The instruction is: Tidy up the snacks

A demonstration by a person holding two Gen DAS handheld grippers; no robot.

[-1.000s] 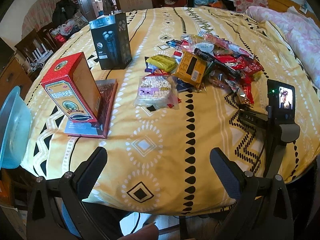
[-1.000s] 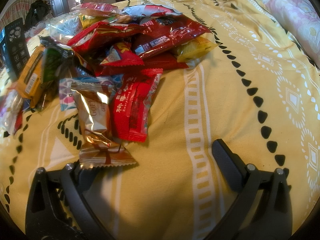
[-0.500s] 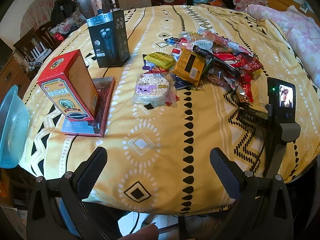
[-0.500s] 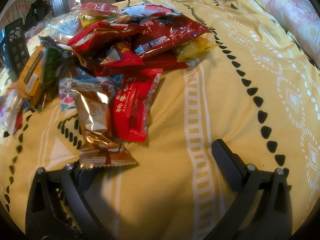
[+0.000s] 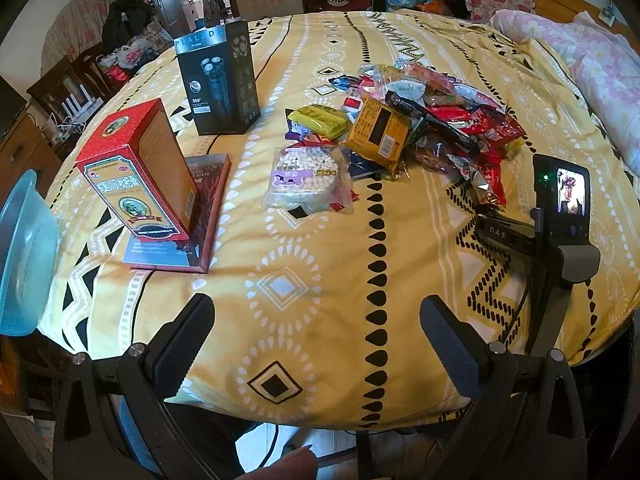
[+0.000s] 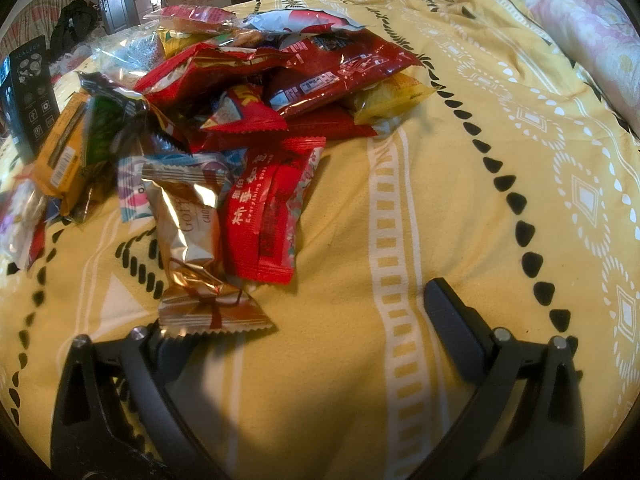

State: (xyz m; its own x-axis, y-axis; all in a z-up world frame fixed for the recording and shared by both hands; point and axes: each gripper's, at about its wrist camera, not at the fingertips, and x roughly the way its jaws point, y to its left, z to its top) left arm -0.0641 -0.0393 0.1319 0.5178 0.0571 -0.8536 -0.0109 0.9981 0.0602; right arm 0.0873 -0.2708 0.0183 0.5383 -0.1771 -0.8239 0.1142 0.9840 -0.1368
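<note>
Snack pile [image 5: 424, 128], a loose heap of red, gold, yellow and clear crinkly wrappers, sits mid-counter on the yellow patterned cloth [image 5: 320, 272], unsorted, packets overlapping. Right gripper [image 6: 304, 320] is low at the pile's near edge, fingers released and spread wide; the gold foil packet with a ribbon print [image 6: 192, 248] lies with its crimped end on or just over the left finger, not pinched. Judgement: lined up to take the nearest piece first, since the gold one and the red flat sachet with white lettering [image 6: 268, 216] stick out of the heap and come free without disturbing the rest. Left gripper [image 5: 316, 344] hangs back over the counter's near edge, fingers released, empty, probably waiting. Containers: translucent blue plastic basin [image 5: 24, 256] is at the far left, off the counter edge, nothing visible inside; likely the drop target, can't confirm. Red upright carton [image 5: 136, 168] stands on a flat dark-red box [image 5: 192, 216]; black shaver carton [image 5: 220, 80] stands behind; all closed, contents unseen. Clear bag of small white pellets [image 5: 308, 180] lies apart on the pile's near side.
</note>
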